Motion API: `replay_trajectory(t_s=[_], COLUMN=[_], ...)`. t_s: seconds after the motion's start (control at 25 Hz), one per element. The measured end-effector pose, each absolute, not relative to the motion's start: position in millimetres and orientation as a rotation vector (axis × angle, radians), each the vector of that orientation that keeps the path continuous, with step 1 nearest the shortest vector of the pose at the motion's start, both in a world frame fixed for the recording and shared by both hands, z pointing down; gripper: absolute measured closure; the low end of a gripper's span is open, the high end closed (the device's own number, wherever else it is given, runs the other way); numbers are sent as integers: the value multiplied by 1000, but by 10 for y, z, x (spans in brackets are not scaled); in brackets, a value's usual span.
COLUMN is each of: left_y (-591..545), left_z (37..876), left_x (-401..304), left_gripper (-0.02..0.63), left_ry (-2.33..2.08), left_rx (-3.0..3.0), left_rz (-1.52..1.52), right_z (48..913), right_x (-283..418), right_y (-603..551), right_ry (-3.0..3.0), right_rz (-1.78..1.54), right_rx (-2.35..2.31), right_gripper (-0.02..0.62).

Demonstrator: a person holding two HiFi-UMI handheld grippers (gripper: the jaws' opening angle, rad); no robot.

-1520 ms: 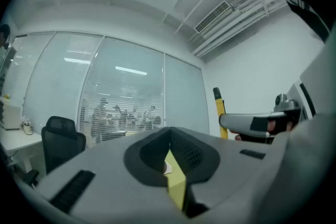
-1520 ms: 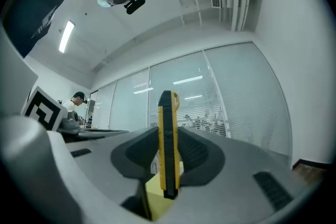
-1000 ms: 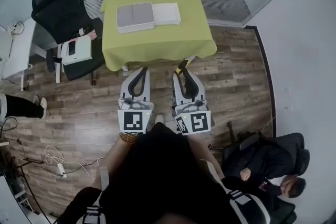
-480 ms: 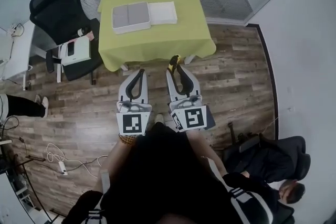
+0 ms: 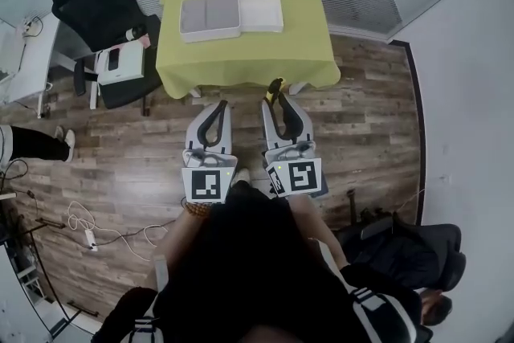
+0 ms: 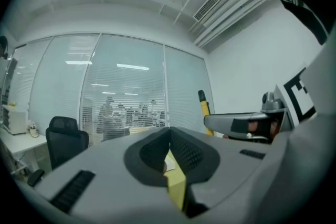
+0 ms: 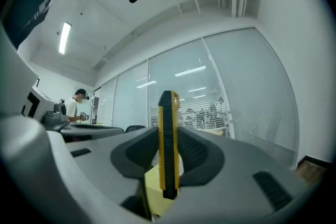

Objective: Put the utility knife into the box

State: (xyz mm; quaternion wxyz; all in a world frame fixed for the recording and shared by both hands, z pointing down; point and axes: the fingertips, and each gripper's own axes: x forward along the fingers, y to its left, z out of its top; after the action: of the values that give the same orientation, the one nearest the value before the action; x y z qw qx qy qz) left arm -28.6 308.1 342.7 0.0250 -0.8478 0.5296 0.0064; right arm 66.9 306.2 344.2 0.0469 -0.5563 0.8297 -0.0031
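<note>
- Yellow-and-black utility knife [image 5: 275, 85]: in the head view only the tip shows. The rest is hidden between the jaws of the right hand-held gripper [image 5: 283, 113].
- Lime-green-clothed desk [image 6: 177, 186]: in the left gripper view a narrow sliver shows. The rest is blocked by the left hand-held gripper [image 6: 169, 131].
- Shallow grey open box [image 5: 210, 17]: its contents are too small to tell.
- Dark-trousered legs [image 5: 34, 144]: cut off by the left edge.
- Figures behind the slatted blinds [image 7: 214, 110]: too blurred to tell apart.

The utility knife [image 7: 168, 155] looks like matt yellow and black plastic; the right gripper [image 7: 169, 131] is smooth matt grey plastic with ribbed dark pads [image 7: 193, 155]. The green cloth [image 5: 241, 60] is matt fabric, the floor [image 5: 369, 116] is grained wood planking, and the box [image 5: 210, 18], small from here, may be matt cardboard.
</note>
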Motion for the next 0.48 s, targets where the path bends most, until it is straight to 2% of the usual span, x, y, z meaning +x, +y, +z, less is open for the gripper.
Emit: replay_trajectory(t_s=[0.48], left_y=[2374], left_z=[3463], left_x=[-253], left_gripper=[594], left_ry=[1617], left_rx=[-2669], left_rz=[73], right_z=[3418], right_x=[664], right_y=[2448], right_ry=[2555], right_rz=[24], right_rx=[-1731], right_gripper=[482])
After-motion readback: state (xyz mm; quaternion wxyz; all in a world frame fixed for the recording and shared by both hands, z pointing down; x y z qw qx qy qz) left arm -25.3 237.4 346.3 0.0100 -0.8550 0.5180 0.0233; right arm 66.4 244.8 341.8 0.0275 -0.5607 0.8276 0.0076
